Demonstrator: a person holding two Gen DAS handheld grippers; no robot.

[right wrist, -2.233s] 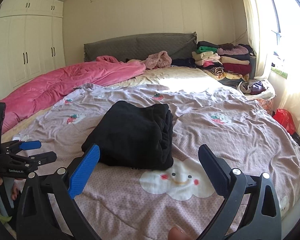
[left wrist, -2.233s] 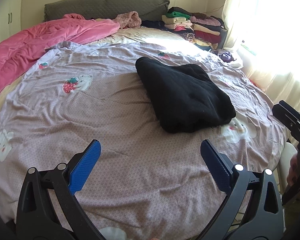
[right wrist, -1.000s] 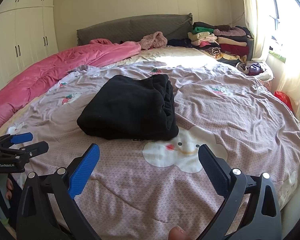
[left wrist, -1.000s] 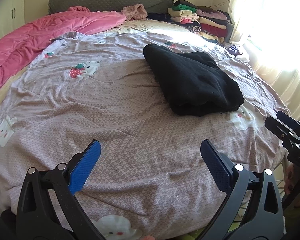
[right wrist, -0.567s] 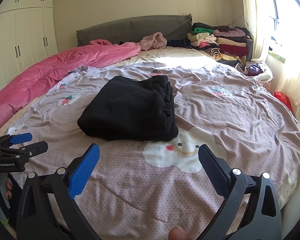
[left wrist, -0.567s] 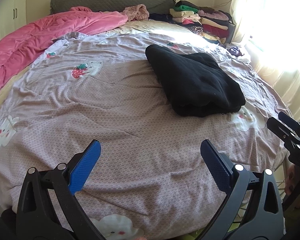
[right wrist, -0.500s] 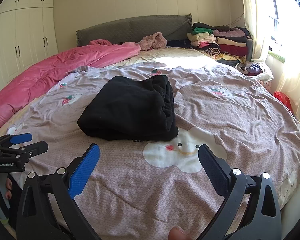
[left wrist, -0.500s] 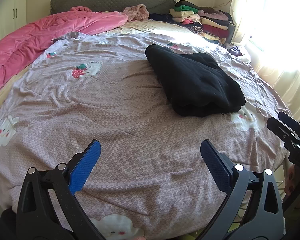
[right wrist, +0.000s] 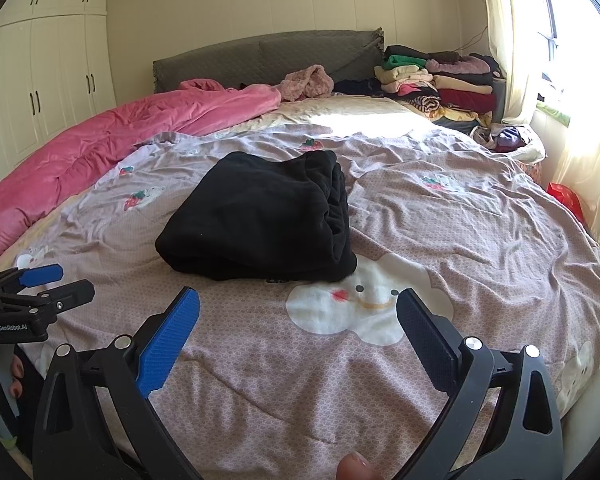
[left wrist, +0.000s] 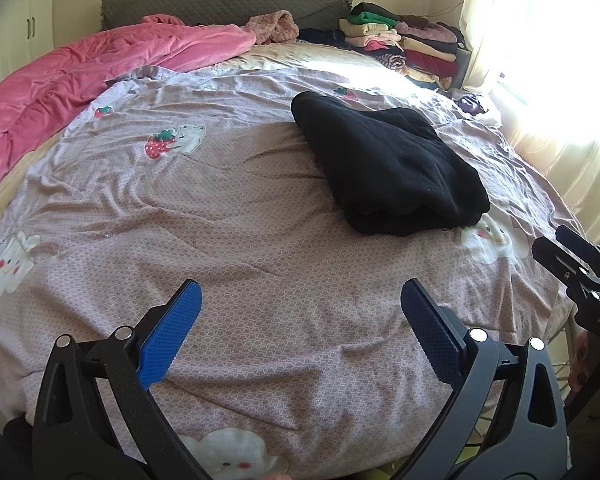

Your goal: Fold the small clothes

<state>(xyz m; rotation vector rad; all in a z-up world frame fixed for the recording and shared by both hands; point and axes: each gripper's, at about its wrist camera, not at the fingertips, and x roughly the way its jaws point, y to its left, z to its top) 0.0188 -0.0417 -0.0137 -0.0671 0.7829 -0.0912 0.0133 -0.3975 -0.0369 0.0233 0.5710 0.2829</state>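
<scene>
Black fleece, folded into a thick soft bundle (left wrist: 384,168), lay on the mauve patterned bedspread (left wrist: 228,216) toward the window-side edge of the bed, just touching the white cloud print (right wrist: 360,304) near the foot edge. Looked already doubled over, with stacked layers showing along the side facing the foot edge and the window edge. Left gripper (left wrist: 300,332) hung over the foot edge with blue-padded jaws spread wide, gripping nothing. Right gripper (right wrist: 298,336) likewise, jaws wide apart and empty, well short of the bundle. Seen from the left camera, right gripper's tips appeared at the window-side edge.

Judged as a pause after a fold, or the moment before a last tidy. For doing it well: best to approach low and level, one claw at each near corner of the bundle, pinching all layers together rather than only the top one, since thick fleece would likely slip and splay. Worth squaring the loose, rounded edge nearest the cloud print before moving anything. Pink quilt (left wrist: 80,68) and stacked folded clothes (right wrist: 440,80) by the headboard sat well apart, no obstacle.
</scene>
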